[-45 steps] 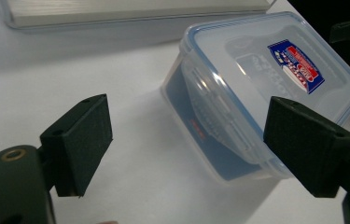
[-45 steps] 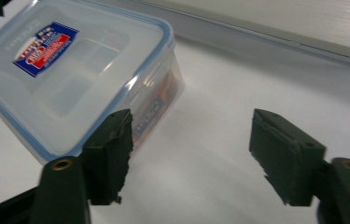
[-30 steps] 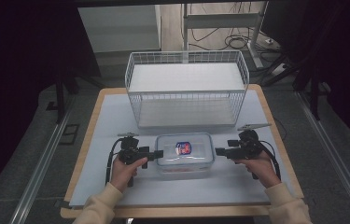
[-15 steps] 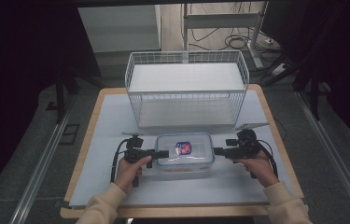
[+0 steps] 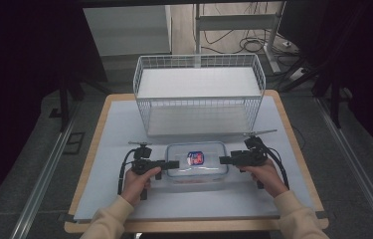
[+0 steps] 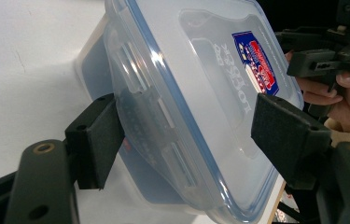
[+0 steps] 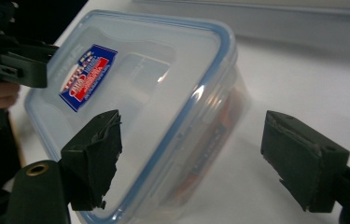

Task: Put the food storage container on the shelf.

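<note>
One lidded plastic container [image 5: 197, 161] sits at table centre, long axis three to nine o'clock, between my tongs. My left gripper [image 5: 173, 164] has just been closing, jaws straddling the nine o'clock edge, not yet pinching. My right gripper [image 5: 224, 160] gapes wide around the three o'clock edge, equally near.

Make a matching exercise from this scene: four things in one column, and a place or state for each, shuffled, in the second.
Things:
1. wire basket
2. plastic container
3. label
4. left gripper

Places or states:
A. stuck on the clear lid
B. lies between the two grippers
C. stands at the table's far side
D. jaws around the box's edge, closing in

Pairs: 1-C, 2-B, 3-A, 4-D
</note>
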